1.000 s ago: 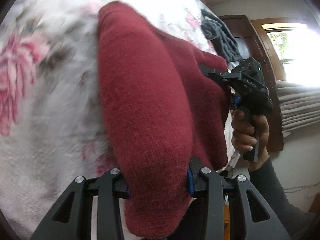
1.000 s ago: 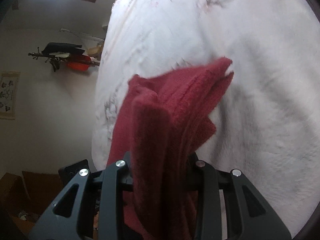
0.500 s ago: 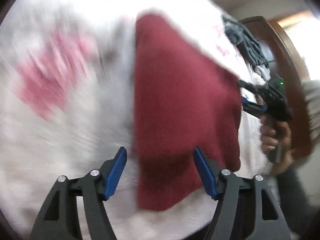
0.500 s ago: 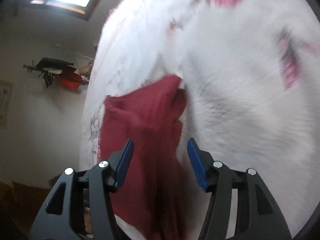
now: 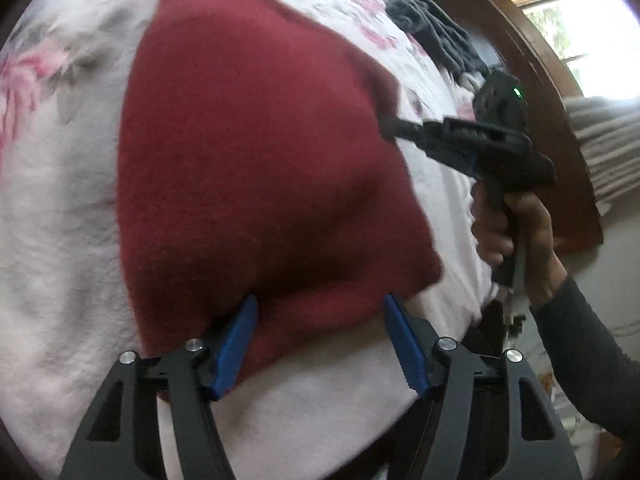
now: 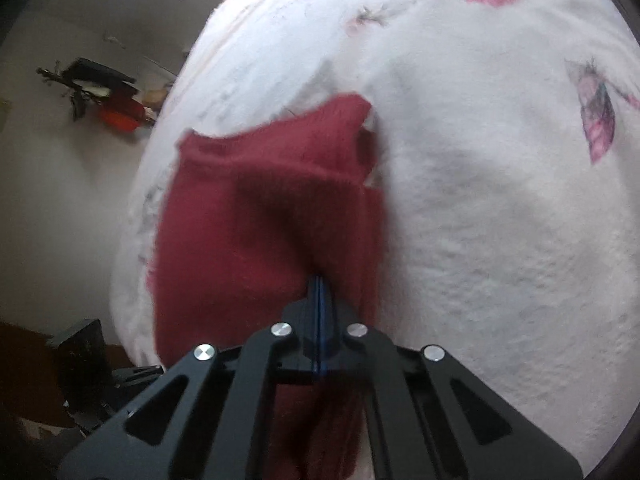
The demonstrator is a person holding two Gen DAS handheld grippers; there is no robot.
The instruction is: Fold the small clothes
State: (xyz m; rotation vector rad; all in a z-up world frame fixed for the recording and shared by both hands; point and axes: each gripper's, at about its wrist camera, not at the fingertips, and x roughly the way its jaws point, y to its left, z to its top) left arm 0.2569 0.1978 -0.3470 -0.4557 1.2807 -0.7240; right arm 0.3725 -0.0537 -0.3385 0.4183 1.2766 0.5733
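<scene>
A floral white blanket (image 5: 60, 208) covers the bed; grey clothes (image 5: 432, 36) at one o'clock beside a wooden headboard (image 5: 560, 128).

A bedroom in a home.

A bed under a white fleece blanket (image 6: 480, 208) printed with pink flowers fills both views. Beyond it stand a dark wooden headboard (image 5: 532, 80), a daylit window (image 5: 580, 28) and grey clothes (image 5: 432, 36) heaped on the bed; a wall rack (image 6: 100, 88) hangs on the plain wall.
</scene>
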